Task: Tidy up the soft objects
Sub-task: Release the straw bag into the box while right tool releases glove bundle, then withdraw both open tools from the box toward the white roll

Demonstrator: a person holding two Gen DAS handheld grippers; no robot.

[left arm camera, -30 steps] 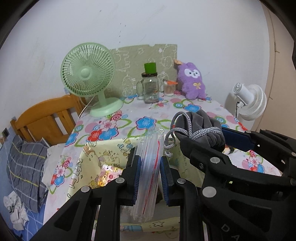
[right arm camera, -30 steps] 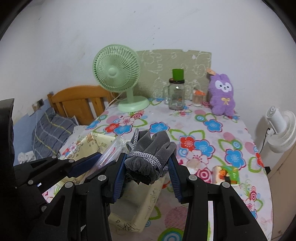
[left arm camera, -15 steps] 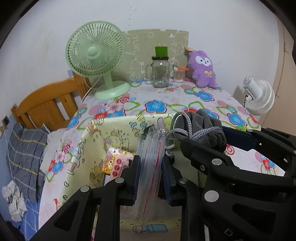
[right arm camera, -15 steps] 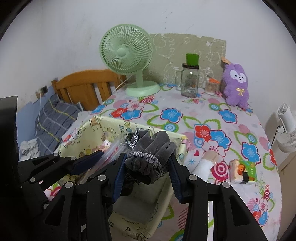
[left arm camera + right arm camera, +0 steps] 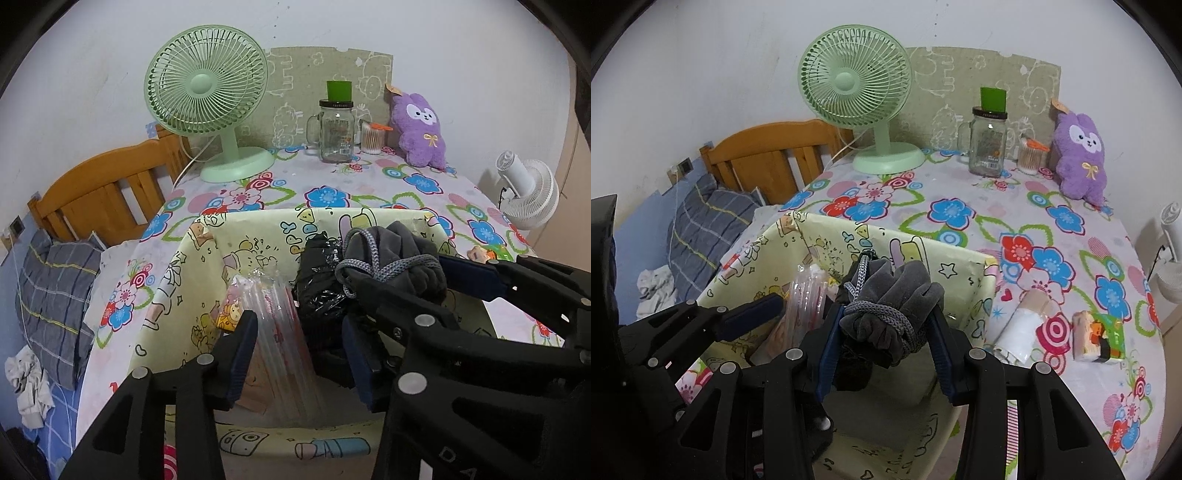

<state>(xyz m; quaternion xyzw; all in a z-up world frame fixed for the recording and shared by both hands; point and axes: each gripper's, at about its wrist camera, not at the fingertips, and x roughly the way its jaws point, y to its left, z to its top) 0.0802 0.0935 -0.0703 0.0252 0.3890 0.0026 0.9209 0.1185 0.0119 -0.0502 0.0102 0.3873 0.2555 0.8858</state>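
Left wrist: bin rim (image 5: 258, 218) around fingers (image 5: 242, 350)

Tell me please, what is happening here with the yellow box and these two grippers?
A person is putting soft things into the yellow cartoon-print box on the flowered table. The left gripper has just been opening; the clear plastic packet stands loose between its jaws, inside the box. The right gripper holds a grey bundle tied with cord over the box.
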